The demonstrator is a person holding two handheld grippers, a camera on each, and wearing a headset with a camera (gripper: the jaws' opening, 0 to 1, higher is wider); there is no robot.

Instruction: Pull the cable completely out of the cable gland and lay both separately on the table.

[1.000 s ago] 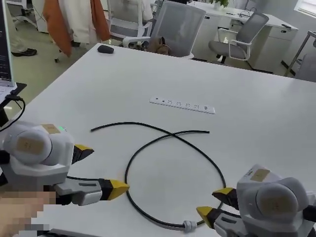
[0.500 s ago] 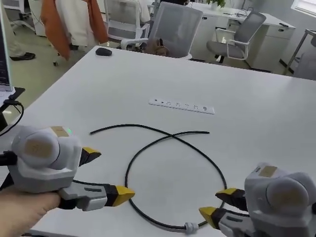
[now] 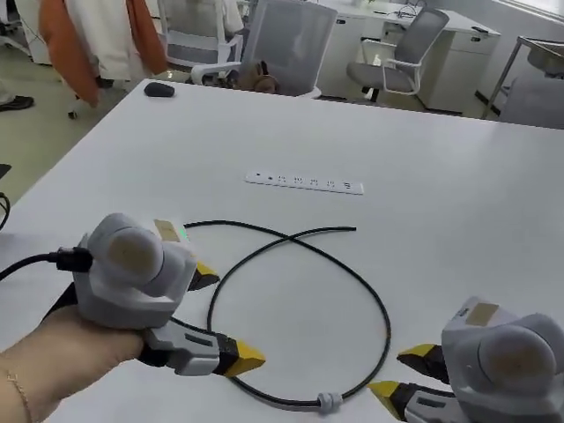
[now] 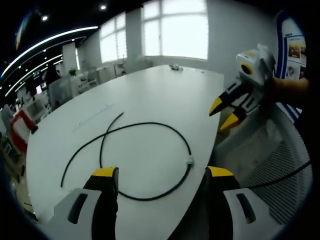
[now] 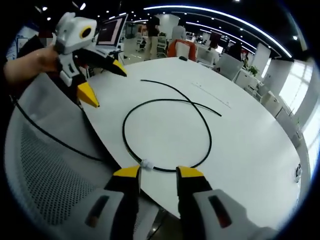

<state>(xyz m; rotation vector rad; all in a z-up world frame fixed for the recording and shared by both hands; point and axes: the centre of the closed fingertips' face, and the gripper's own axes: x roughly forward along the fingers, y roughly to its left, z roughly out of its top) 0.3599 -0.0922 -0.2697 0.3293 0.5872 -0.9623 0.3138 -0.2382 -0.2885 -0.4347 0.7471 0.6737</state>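
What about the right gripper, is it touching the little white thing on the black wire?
Apart. In the head view, bare table shows between the cable gland and the open right gripper.

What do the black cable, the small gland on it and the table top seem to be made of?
The cable looks sheathed in matte black rubber or plastic: it curves softly, without glint. The gland seems pale grey plastic, but is too small to be sure. The table top looks like smooth white laminate, evenly lit.
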